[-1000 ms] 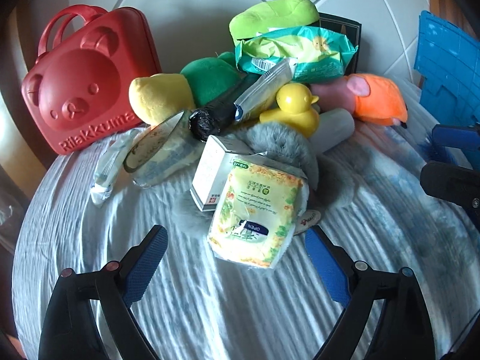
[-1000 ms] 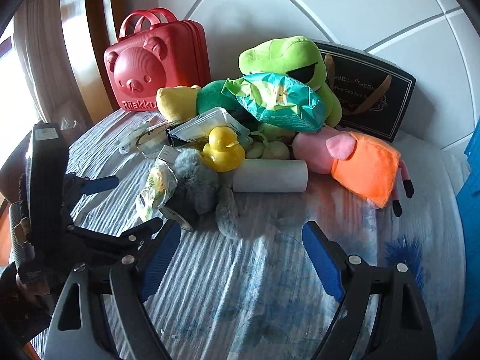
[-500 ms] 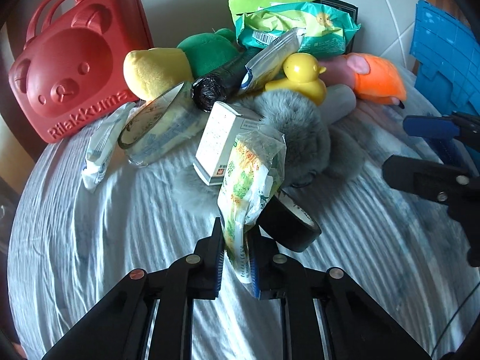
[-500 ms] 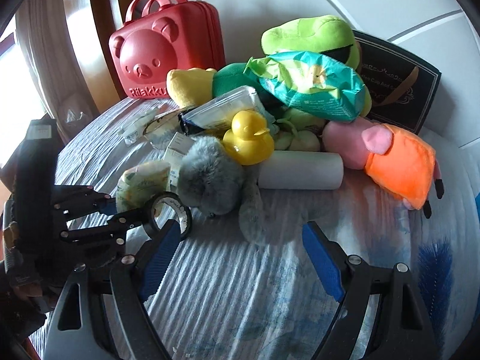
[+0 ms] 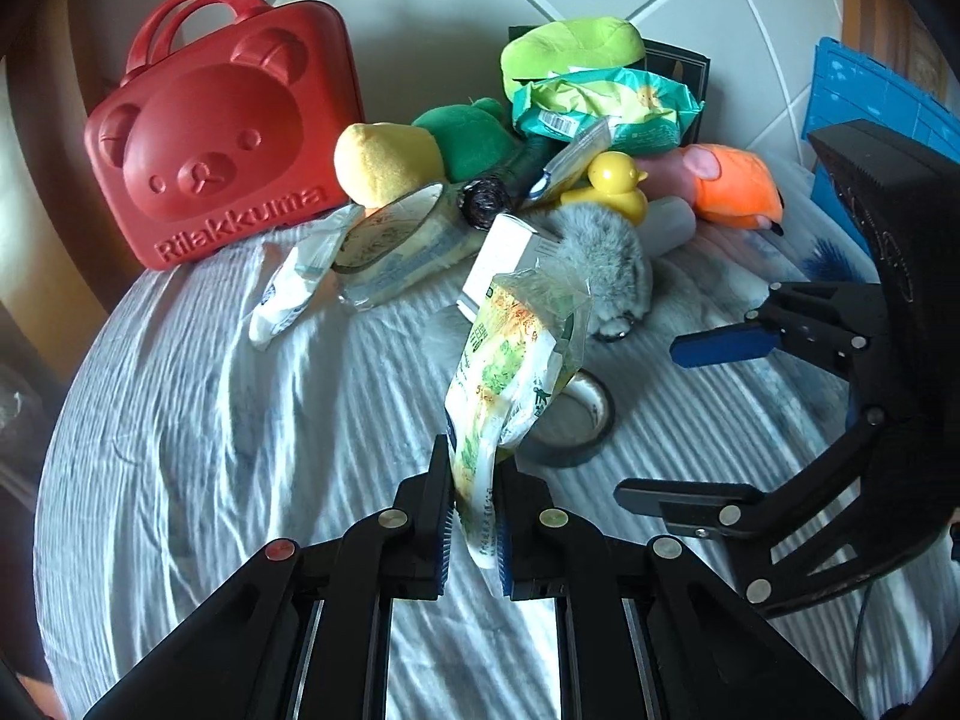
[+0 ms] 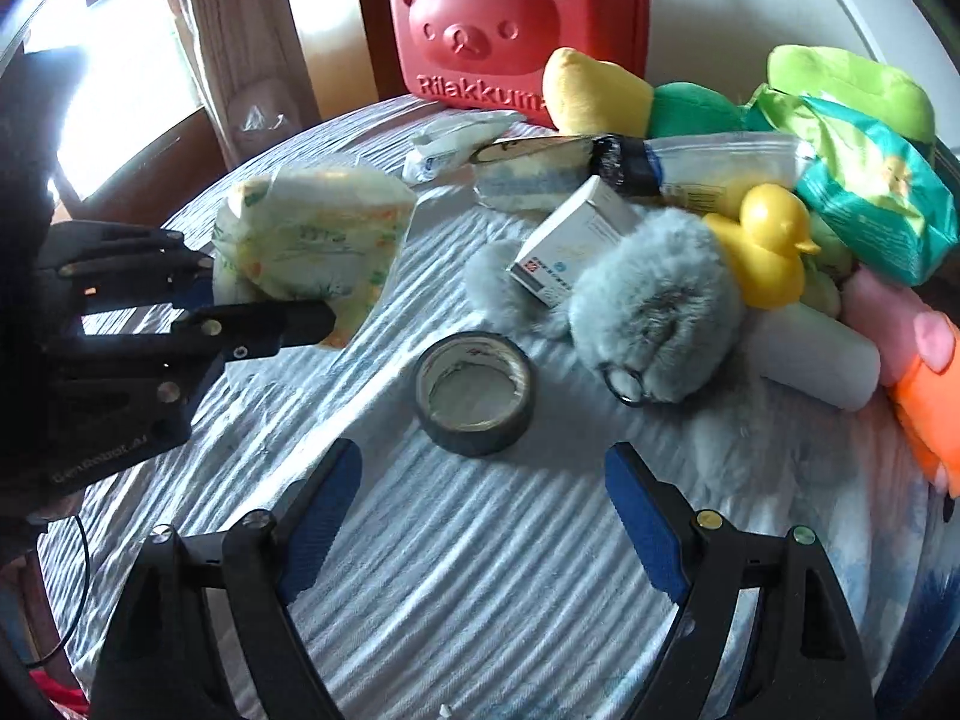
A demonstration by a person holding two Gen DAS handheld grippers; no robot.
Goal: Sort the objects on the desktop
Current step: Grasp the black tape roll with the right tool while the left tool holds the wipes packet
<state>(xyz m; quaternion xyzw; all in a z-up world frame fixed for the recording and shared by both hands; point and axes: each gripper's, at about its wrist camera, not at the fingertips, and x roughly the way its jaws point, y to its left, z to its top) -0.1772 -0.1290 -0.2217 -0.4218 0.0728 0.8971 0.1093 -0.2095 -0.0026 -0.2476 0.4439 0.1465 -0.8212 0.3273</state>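
You are gripping the yellow-green tissue pack (image 5: 510,372) by its lower edge with the left gripper (image 5: 474,516), fingers pinched tight on the wrapper, and holding it clear of the striped cloth on the table (image 5: 198,408), in front of the pile. Your right gripper (image 6: 483,498) is hovering with its fingers spread wide and empty, just short of the grey tape roll (image 6: 474,391) lying flat on the cloth. That reads as the pick-up step; next you likely need somewhere to set the pack, and the right fingers must straddle the roll's rim. The red bear case (image 5: 222,132) reads "Rilakkuma"; print on the pack and the white box (image 6: 570,240) is too small to read.
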